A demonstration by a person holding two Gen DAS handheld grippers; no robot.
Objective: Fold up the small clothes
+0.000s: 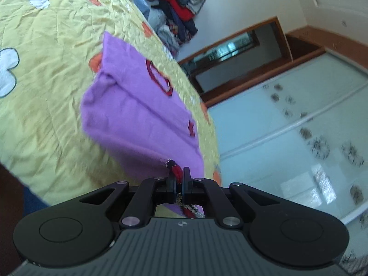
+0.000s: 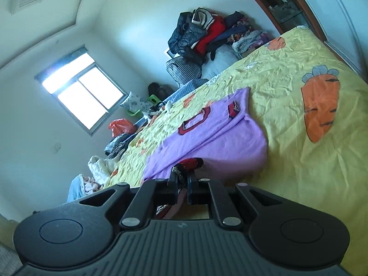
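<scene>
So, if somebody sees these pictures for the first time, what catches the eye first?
Probably the soft purple knitted garment with red trim, spread in the middle of the crinkled yellow carrot-print bedsheet. The left gripper and the right gripper are each shut on its near edge. Next, the heap of dark and red clothes against the far wall.
</scene>
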